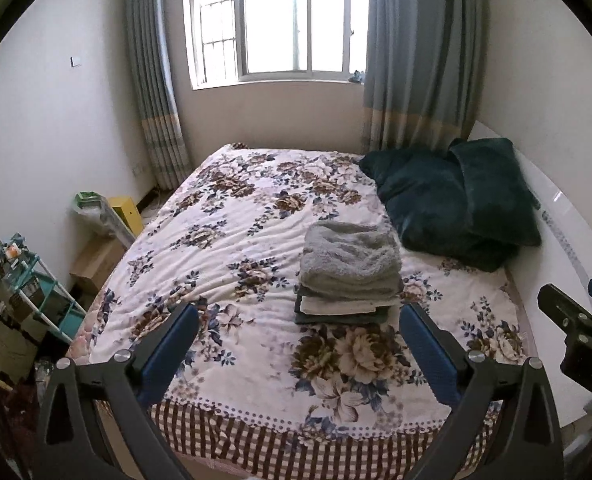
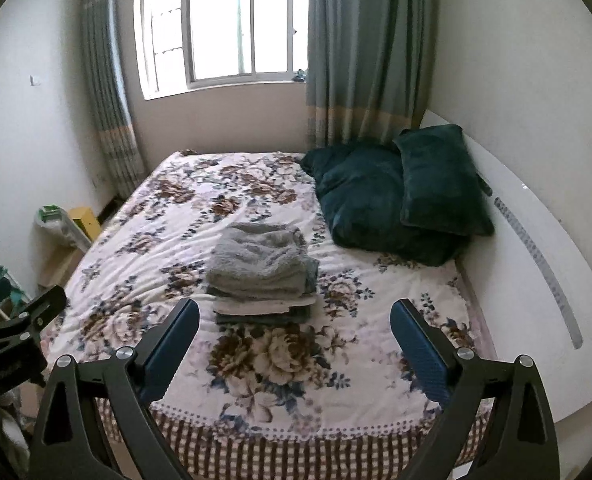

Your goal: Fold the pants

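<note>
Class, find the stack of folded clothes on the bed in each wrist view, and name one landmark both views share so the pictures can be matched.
Left wrist view: the stack of folded clothes lies right of centre on the floral bedspread.
Right wrist view: the stack lies left of centre.
Shared landmark: the dark green pillows, right of and beyond the stack in both.

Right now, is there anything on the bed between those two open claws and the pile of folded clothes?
Nothing visible. Only bare flowered bedspread lies between the left gripper, the right gripper and the stack of folded clothes topped by fluffy grey fabric. The dark green pillows sit beyond it.
</note>
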